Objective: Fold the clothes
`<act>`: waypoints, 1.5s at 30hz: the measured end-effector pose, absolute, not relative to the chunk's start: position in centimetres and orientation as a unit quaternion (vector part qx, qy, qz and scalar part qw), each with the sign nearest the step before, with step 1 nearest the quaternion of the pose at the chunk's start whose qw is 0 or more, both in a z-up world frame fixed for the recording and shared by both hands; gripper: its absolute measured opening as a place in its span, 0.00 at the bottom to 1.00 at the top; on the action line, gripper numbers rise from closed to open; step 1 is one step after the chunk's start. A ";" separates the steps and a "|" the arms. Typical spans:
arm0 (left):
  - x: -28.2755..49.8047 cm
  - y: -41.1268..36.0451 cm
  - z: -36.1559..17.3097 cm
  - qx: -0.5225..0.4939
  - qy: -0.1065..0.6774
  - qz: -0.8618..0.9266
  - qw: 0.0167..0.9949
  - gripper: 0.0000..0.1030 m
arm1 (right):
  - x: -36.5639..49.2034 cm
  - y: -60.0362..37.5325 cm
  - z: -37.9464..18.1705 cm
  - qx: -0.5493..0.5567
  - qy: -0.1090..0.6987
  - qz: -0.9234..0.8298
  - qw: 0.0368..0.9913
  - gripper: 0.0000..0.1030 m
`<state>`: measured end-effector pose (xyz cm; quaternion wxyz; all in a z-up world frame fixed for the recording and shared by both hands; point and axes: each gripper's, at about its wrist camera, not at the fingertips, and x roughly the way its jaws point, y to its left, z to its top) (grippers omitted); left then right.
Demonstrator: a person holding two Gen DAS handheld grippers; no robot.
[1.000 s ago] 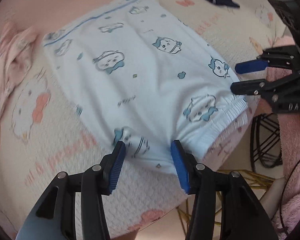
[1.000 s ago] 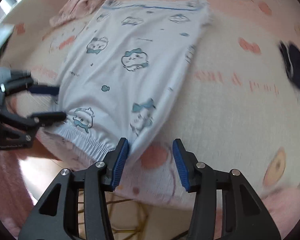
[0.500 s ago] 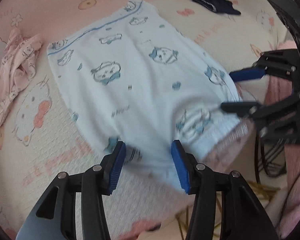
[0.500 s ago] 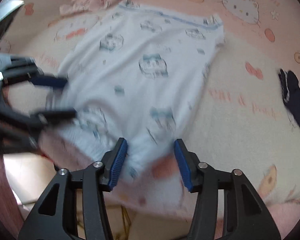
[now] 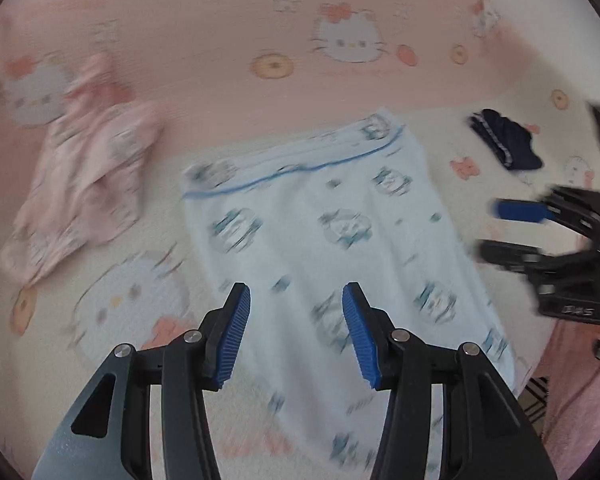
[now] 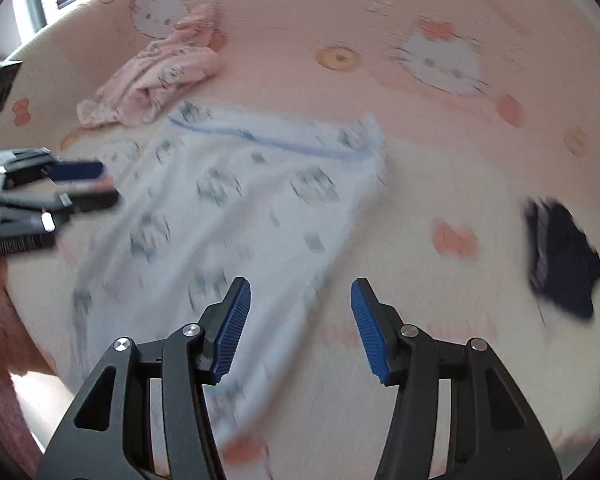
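Observation:
A pale blue garment (image 5: 332, 248) printed with cartoon faces lies flat on the bed, blue-trimmed hem at the far end; the right wrist view shows the garment (image 6: 228, 216) too. My left gripper (image 5: 296, 338) hovers open above its near left part, nothing between the blue pads. My right gripper (image 6: 300, 330) is open over the garment's near right edge, holding nothing. Each gripper appears in the other's view: the right gripper (image 5: 504, 232) at the right, the left gripper (image 6: 84, 186) at the left. Both views are motion-blurred.
A crumpled pink garment (image 5: 88, 192) lies at the far left of the pink cartoon-print bedsheet (image 5: 340, 40). A small dark navy garment (image 5: 508, 144) lies at the far right. A pink fluffy fabric (image 5: 572, 380) hangs by the bed's near right edge.
Both grippers have lifted and moved forward from the garment's waistband edge to over its body. The view now reaches farther up the bed. Both stayed open.

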<state>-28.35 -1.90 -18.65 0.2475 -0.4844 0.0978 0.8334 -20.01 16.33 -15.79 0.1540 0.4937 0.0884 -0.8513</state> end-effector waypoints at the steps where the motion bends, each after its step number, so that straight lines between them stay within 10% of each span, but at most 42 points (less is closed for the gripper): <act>1: -28.8 -1.3 -19.0 -0.493 0.099 0.826 0.256 0.49 | -21.0 15.8 -16.0 0.496 0.088 -0.847 0.168 0.52; 10: -27.5 -4.9 -21.5 -0.516 0.196 0.787 0.275 0.51 | -22.3 18.8 -21.5 0.538 0.138 -0.810 0.188 0.65; 45: -17.1 -3.5 -21.0 -0.487 0.362 0.689 0.397 0.67 | -10.0 21.0 -20.0 0.593 0.138 -0.756 0.240 0.62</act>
